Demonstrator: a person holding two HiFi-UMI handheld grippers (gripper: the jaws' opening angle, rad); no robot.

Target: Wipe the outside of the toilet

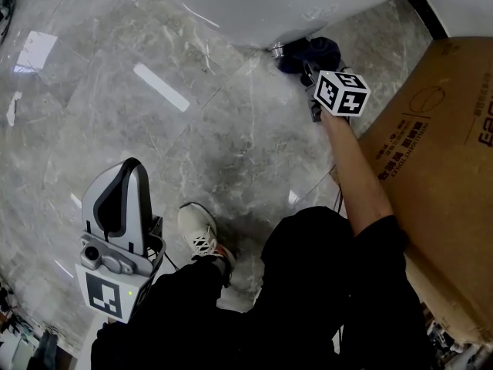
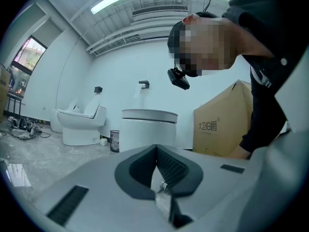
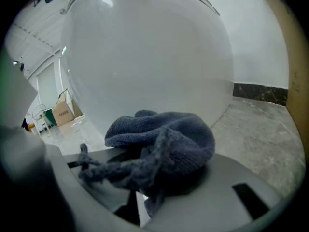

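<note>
The white toilet [image 1: 269, 6] fills the top of the head view; its rounded bowl [image 3: 145, 57] looms right in front of the right gripper view. My right gripper [image 1: 306, 62] is low at the toilet's base, shut on a bunched dark blue cloth [image 1: 317, 51] [image 3: 164, 144] that lies against or just short of the porcelain. My left gripper [image 1: 129, 168] is held back at the lower left beside the person's leg, away from the toilet. Its jaws are shut with nothing between them [image 2: 157, 153].
A big cardboard box [image 1: 439, 168] stands close on the right, beside the right forearm. The person's white shoe [image 1: 202, 233] rests on the grey marble floor [image 1: 115, 91]. In the left gripper view a second toilet [image 2: 82, 124], a small bin [image 2: 114, 140] and cables [image 2: 21, 127] are far off.
</note>
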